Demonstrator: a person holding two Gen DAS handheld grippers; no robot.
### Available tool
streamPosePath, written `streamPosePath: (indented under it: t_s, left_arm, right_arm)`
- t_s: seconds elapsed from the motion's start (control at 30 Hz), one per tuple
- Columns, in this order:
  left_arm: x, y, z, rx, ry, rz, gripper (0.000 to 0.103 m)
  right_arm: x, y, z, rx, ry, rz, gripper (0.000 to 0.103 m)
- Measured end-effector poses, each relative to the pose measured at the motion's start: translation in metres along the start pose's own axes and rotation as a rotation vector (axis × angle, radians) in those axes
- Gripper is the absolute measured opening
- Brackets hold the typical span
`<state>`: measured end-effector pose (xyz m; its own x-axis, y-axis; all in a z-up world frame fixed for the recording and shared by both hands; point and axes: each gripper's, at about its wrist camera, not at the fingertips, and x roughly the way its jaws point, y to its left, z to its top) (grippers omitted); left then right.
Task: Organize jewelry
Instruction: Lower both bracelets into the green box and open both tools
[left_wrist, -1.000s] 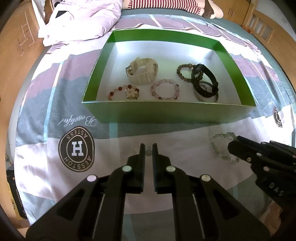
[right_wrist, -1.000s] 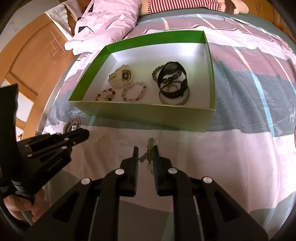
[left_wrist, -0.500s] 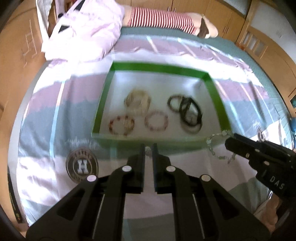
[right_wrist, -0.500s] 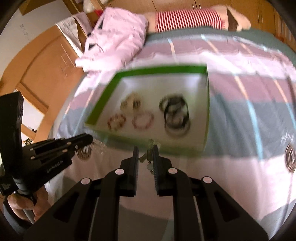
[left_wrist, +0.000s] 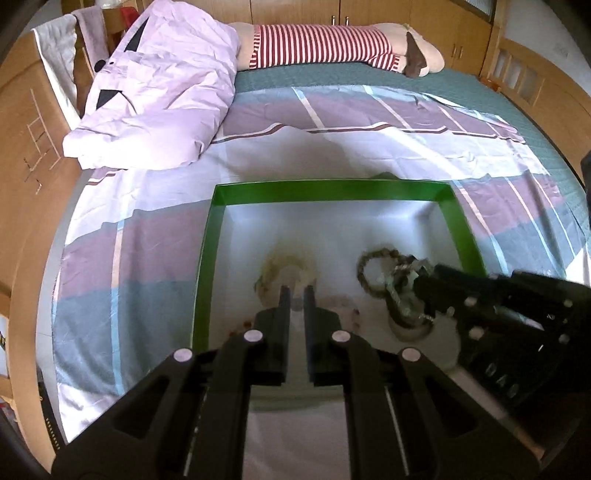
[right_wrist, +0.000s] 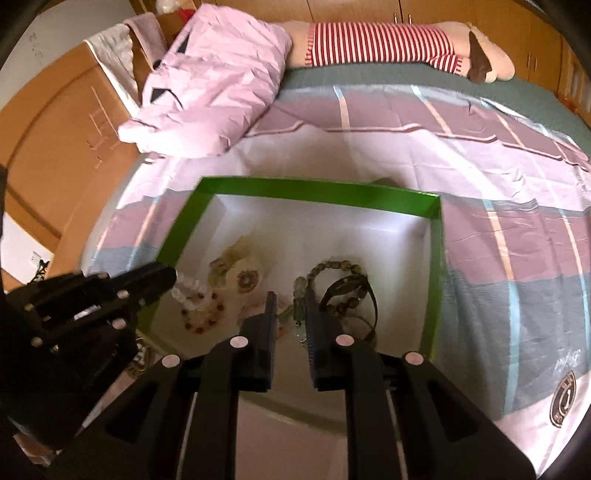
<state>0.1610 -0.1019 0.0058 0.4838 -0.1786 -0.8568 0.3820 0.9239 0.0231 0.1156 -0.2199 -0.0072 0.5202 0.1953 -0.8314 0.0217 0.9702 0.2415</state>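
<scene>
A green box (left_wrist: 463, 225) (right_wrist: 436, 258) with a white inside lies on the bed. It holds a cream watch (right_wrist: 240, 266), a brown bead bracelet (right_wrist: 332, 267), a black watch (right_wrist: 351, 291) and a red bead bracelet (right_wrist: 199, 317). My right gripper (right_wrist: 290, 297) hangs over the box, nearly shut on a pale green bead bracelet (right_wrist: 298, 295) that dangles between its fingers. The bracelet also shows in the left wrist view (left_wrist: 404, 291) at the right gripper's tip. My left gripper (left_wrist: 296, 291) is nearly shut and empty above the cream watch (left_wrist: 280, 273). In the right wrist view its tip (right_wrist: 162, 275) touches clear beads (right_wrist: 188, 290).
A crumpled lilac quilt (left_wrist: 159, 99) lies at the back left of the bed. A striped plush toy (left_wrist: 325, 48) lies along the far edge. Wooden bed frame and cupboards surround the bed. The striped sheet (left_wrist: 122, 266) spreads around the box.
Both grippers have lifted and moved forward from the sheet in front of the box to above its inside. The pale green bracelet has travelled with the right gripper.
</scene>
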Motion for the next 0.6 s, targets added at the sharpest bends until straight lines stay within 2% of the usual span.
streamPosePath:
  t_s: [0.2,0.5,0.57,0.6]
  left_arm:
    - [0.031,0.009,0.010,-0.015,0.012,-0.008,0.007]
    - [0.063,0.016,0.008,-0.045,0.055,-0.012,0.008]
    - [0.064,0.019,0.007,-0.066,0.058,0.001,0.022]
    - [0.064,0.022,0.007,-0.084,0.057,0.007,0.046]
  right_arm:
    - [0.033,0.000,0.002,-0.018,0.048,-0.012,0.015]
    - [0.062,-0.012,0.001,-0.007,0.102,-0.040,0.015]
    - [0.065,-0.013,0.001,-0.007,0.107,-0.049,0.016]
    - [0.066,-0.014,0.000,-0.005,0.113,-0.060,0.017]
